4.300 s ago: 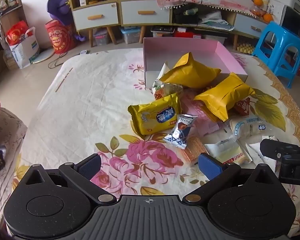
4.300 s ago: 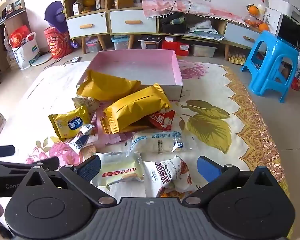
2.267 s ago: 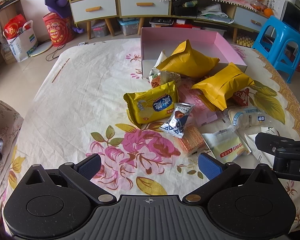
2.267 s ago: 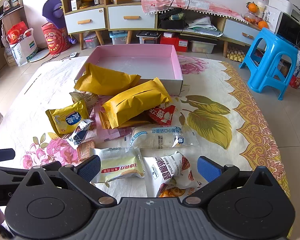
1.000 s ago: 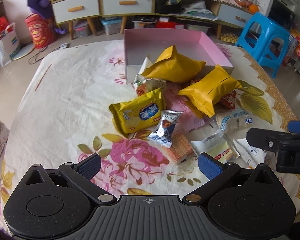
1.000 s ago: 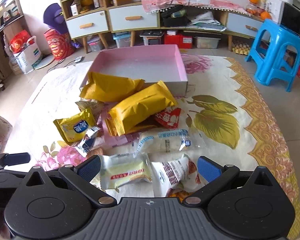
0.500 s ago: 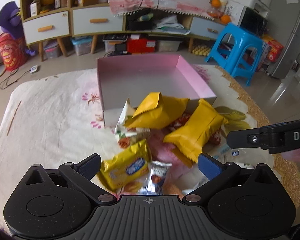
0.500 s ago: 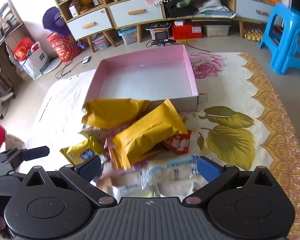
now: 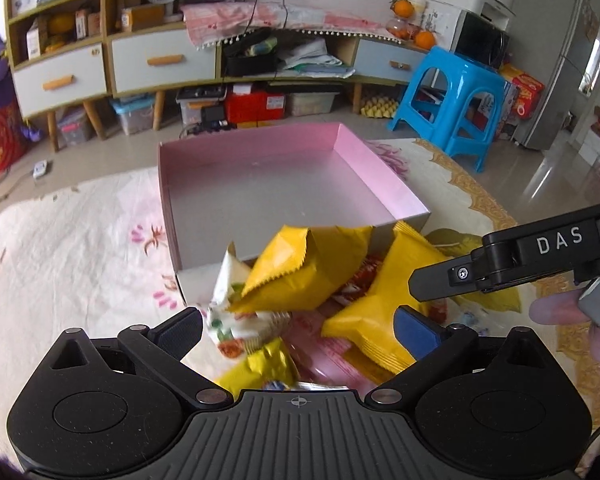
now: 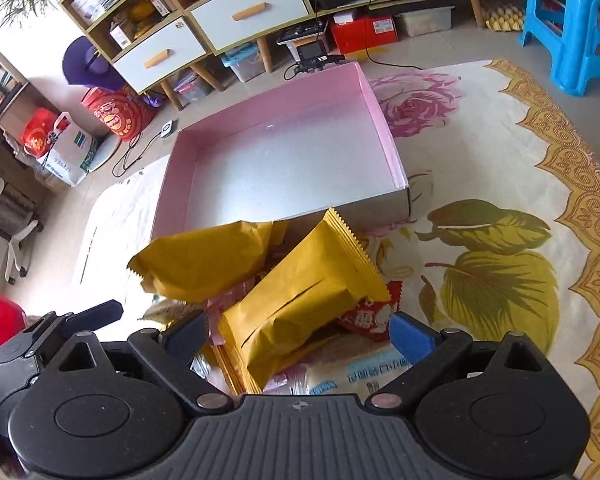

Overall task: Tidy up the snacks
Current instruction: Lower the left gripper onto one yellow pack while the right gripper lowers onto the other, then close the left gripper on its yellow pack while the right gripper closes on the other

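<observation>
An empty pink box (image 9: 380, 176) (image 10: 384, 120) sits on the floral cloth, with a heap of snack packets in front of it. One large yellow bag (image 9: 308, 268) (image 10: 208, 260) leans on the box's front wall. Beside it, a second yellow bag (image 9: 396, 276) (image 10: 300, 300) lies between the fingers of my right gripper (image 10: 299, 336). Those jaws are closing, and the pads do not press on the bag. My left gripper (image 9: 298, 330) hangs open over a white-green packet (image 9: 228, 300) and a small yellow packet (image 9: 268, 368). A red packet (image 10: 368, 320) and a white packet (image 10: 360, 376) lie by the right gripper.
The right gripper's black arm (image 9: 540, 256) crosses the left wrist view at the right, with a person's fingers (image 9: 556, 312) below it. A blue stool (image 9: 460, 92) (image 10: 572, 20) and a low drawer cabinet (image 9: 160, 60) stand beyond the table. Bare cloth (image 10: 500, 160) lies right of the box.
Both grippers moved forward over the pile toward the pink box. The nearest packets slid out of view beneath them. The right gripper's fingers stand slightly closer together.
</observation>
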Demonstrator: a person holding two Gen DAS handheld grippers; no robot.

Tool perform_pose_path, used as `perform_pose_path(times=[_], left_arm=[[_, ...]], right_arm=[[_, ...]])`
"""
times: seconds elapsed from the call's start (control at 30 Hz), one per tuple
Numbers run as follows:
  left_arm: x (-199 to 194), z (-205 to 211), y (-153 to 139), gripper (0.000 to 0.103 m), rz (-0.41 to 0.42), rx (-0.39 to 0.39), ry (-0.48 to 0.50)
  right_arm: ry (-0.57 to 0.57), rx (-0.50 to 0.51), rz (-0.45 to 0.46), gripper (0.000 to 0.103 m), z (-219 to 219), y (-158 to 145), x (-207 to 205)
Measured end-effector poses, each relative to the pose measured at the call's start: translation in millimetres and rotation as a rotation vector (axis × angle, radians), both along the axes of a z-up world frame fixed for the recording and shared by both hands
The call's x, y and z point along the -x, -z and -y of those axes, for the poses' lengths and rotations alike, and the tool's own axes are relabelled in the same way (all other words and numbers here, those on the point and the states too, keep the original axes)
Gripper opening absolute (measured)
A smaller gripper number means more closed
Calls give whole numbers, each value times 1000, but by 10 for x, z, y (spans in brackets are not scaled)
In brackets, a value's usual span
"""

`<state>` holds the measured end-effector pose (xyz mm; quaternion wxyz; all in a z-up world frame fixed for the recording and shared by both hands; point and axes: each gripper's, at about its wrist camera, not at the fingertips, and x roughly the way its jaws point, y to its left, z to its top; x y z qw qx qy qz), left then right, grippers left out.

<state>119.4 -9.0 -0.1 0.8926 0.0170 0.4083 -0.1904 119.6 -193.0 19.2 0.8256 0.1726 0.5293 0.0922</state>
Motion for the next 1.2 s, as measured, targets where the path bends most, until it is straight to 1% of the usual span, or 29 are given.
perform_pose_path(times=[0.1,0.23,0.4,0.5,0.57,0.6,0.67,0.77,0.9,1.03,1.07,1.1,1.13,1.17,1.2], left_arm=[[-37,45,10,100,21,-19,18],[-78,64,31,95,41,-31,28],[-83,92,80,87,82,-41,56],[-91,107,114,82,102,-50,74],[-90,114,135,81,118,-58,79],[-90,117,145,80,127,-60,82],[-94,107,158,78,142,-55,90],[-98,81,201,78,168,-33,105],[-127,78,263,77,178,-27,96],[-140,106,272,77,190,-25,96],[-138,114,278,76,194,-27,98],[-131,123,280,71,200,-29,100],[-120,127,277,68,204,-27,103],[-118,133,273,64,204,-28,103],[-113,139,266,62,202,-29,103]], right_arm=[[22,-19,-27,88,28,72,-61],[50,-41,-51,85,48,135,-100],[71,-46,-65,83,30,189,-124],[81,-60,-76,79,29,232,-137],[87,-71,-79,77,27,252,-154],[91,-73,-81,78,24,264,-155],[100,-71,-80,78,15,270,-151],[108,-69,-76,78,12,271,-152],[119,-61,-74,75,14,272,-148],[123,-68,-83,68,4,284,-143],[120,-69,-81,65,4,277,-141],[118,-71,-79,64,-9,276,-137],[113,-80,-77,56,-3,271,-132],[106,-98,-74,41,-2,268,-128],[102,-107,-80,40,-2,267,-129]])
